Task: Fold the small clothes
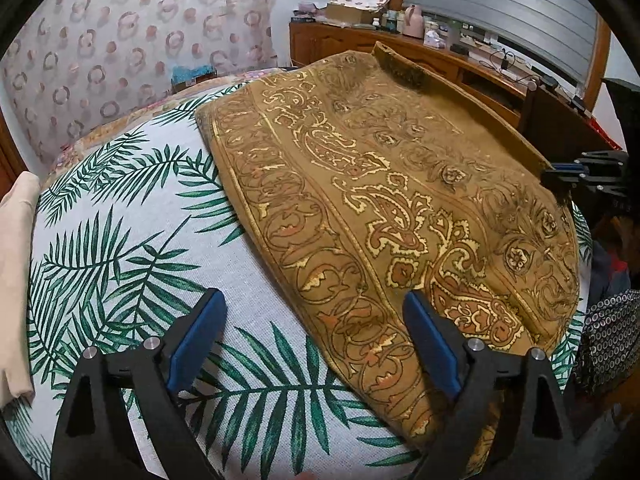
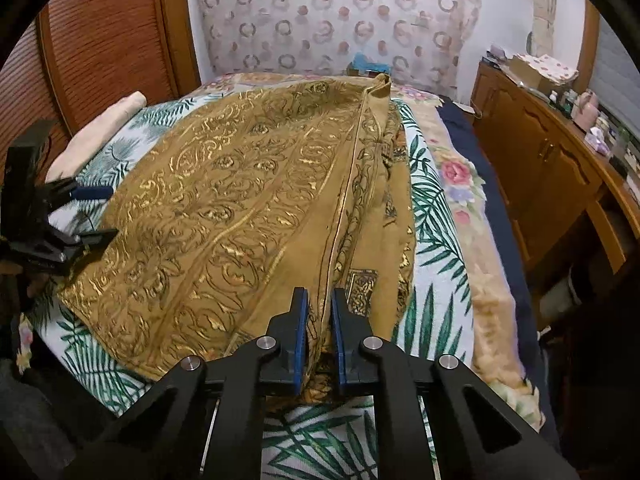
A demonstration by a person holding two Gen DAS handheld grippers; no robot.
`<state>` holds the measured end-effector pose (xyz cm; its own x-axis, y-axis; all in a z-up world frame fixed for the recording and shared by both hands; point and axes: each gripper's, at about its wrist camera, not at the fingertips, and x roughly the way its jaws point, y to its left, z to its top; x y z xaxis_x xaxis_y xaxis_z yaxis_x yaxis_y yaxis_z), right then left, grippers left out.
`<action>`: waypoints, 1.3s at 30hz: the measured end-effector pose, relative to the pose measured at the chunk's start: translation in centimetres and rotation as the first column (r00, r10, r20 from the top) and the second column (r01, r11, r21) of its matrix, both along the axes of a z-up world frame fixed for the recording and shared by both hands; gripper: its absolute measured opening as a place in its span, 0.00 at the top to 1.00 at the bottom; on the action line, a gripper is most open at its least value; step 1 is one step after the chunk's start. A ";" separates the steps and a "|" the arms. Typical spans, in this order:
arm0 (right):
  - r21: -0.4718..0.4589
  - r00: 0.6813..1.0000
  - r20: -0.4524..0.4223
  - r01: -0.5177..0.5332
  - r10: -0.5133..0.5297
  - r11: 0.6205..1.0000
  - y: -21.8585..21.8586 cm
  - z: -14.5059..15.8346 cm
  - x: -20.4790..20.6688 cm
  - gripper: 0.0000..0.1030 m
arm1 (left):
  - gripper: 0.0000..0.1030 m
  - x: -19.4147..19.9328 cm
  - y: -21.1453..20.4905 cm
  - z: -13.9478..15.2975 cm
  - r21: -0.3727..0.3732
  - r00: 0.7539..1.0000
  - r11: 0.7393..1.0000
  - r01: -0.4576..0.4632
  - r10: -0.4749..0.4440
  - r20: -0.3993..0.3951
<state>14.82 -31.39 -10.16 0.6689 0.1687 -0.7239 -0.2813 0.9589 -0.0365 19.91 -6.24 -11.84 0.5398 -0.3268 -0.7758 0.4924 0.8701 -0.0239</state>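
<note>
A mustard-brown garment with gold paisley print (image 1: 400, 200) lies spread on a bed sheet with green palm leaves (image 1: 132, 248). My left gripper (image 1: 316, 304) is open, low over the garment's near edge, one finger over the sheet and one over the cloth. In the right wrist view the garment (image 2: 240, 208) is folded along a raised seam, and my right gripper (image 2: 320, 304) is shut on its near fold. The left gripper (image 2: 92, 212) shows at that view's left edge; the right gripper (image 1: 568, 180) shows at the left view's right edge.
A folded beige cloth (image 2: 104, 128) lies by the wooden headboard (image 2: 100, 48). A floral blanket (image 2: 460, 184) runs along the bed's right side. A wooden dresser (image 2: 552, 168) with bottles and boxes stands beyond. A patterned curtain (image 1: 132, 48) hangs behind.
</note>
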 end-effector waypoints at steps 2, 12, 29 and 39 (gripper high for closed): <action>0.009 1.000 0.001 0.003 -0.003 1.000 -0.3 0.1 -0.3 0.91 | 0.12 0.1 0.1 0.0 0.001 1.000 1.000 -0.001 0.001 0.000; 0.030 0.999 0.044 0.004 -0.005 1.000 -0.5 0.4 -1.5 0.94 | 0.11 0.3 0.4 -0.2 0.005 1.000 1.000 0.000 0.000 0.004; 0.066 0.993 0.073 0.086 -0.091 0.994 -2.2 -0.6 -3.1 0.94 | 0.35 -3.7 1.0 1.4 -0.112 0.999 0.993 0.030 -0.032 -0.017; 0.084 0.989 0.046 0.134 -0.138 0.987 -3.1 -1.2 -2.5 0.50 | 0.51 -5.7 1.0 0.4 -0.174 0.997 0.984 0.027 -0.040 -0.069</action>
